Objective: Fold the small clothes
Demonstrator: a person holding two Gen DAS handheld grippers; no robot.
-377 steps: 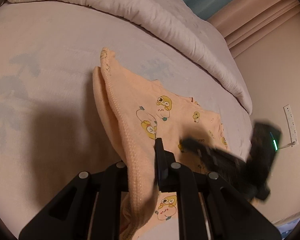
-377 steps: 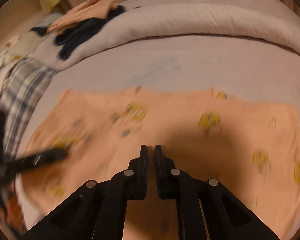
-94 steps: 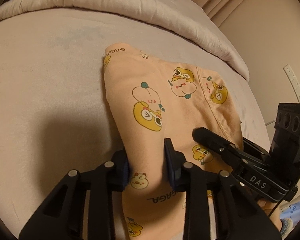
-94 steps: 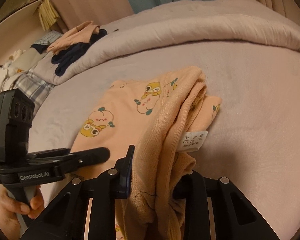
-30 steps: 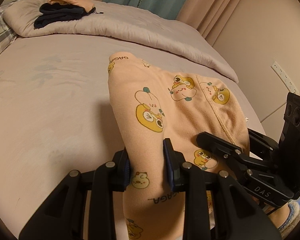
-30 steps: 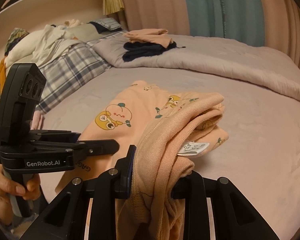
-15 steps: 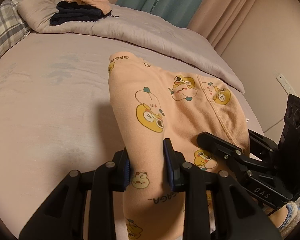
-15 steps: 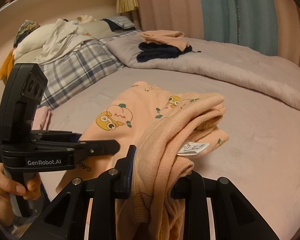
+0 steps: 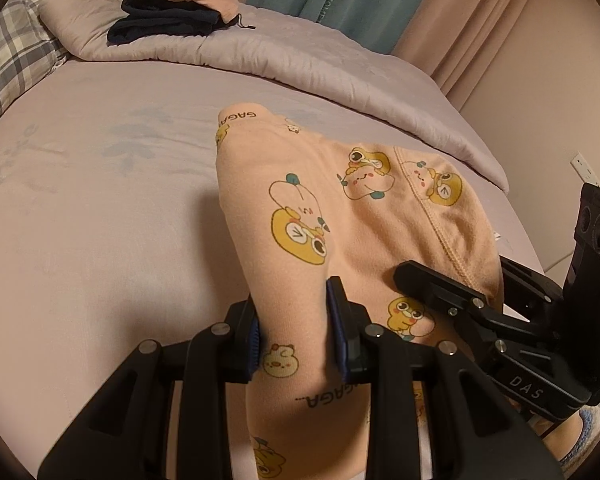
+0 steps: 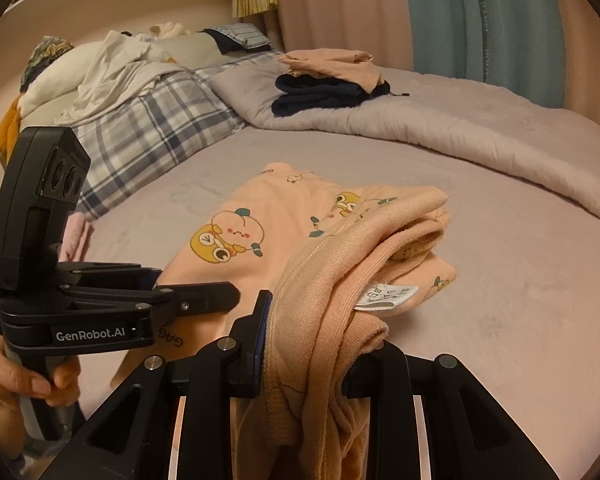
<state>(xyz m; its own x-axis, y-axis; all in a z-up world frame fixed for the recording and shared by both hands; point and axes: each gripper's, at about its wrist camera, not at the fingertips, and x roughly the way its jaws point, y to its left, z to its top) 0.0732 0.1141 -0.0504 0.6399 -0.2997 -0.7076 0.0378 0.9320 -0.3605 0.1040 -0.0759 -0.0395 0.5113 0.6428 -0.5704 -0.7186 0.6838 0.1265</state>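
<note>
Clearly soft, light knit: peach printed garment (image 9: pixel 320 216) draped limp on the bed (image 9: pixel 100 208), best pinched at doubled near edges. Left gripper (image 9: pixel 294 330) narrowed onto a folded edge; right gripper (image 10: pixel 308 344) likewise clamped on bunched ribbed layers beside the white label (image 10: pixel 388 294).

Both grippers tilted down side by side, left gripper (image 9: pixel 296 320) and right gripper (image 10: pixel 312 344) each clamped on fabric.
</note>
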